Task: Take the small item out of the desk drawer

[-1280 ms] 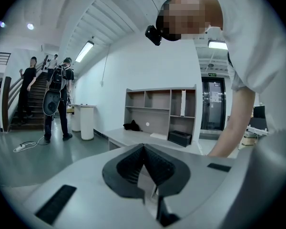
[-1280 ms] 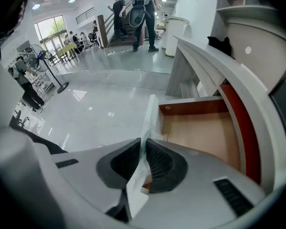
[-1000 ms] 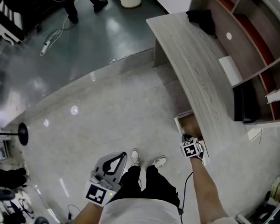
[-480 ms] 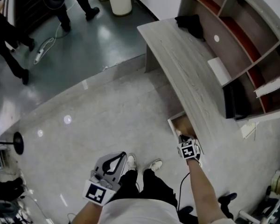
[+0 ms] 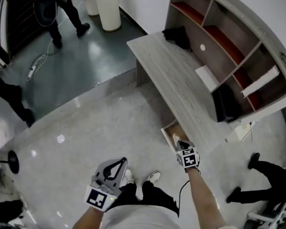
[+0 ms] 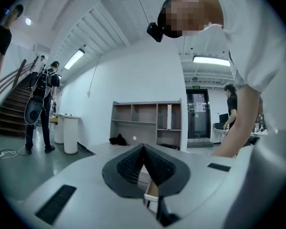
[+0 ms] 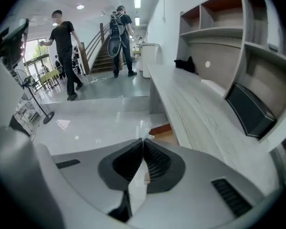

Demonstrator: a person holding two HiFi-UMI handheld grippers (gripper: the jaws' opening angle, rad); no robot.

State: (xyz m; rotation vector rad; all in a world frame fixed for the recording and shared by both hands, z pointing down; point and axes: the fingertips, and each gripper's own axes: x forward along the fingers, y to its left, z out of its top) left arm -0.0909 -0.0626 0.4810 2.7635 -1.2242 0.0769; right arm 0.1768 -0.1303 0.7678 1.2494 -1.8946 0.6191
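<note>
The desk drawer (image 5: 174, 128) stands pulled out from under the long grey wooden desk (image 5: 171, 75), its brown inside partly showing. My right gripper (image 5: 177, 140) hangs over the drawer's near end, jaws shut, with nothing visible between them. In the right gripper view the closed gripper (image 7: 143, 140) points at the drawer (image 7: 163, 131) just beyond its tips. No small item can be made out inside. My left gripper (image 5: 122, 161) is held low by my left hip, away from the desk, and in its own view the left gripper (image 6: 143, 147) is shut and empty.
A black cloth (image 5: 178, 35) and a white sheet (image 5: 207, 77) lie on the desk. The shelf unit (image 5: 238, 56) behind holds a black box (image 5: 226, 104). A person's legs (image 5: 257, 178) stand right of the desk. Two white bins (image 5: 105, 6) and other people are at the far left.
The view has swung so the desk sits further left. My right gripper stays over the open drawer. A person's legs have come in at the right. The left gripper has not moved.
</note>
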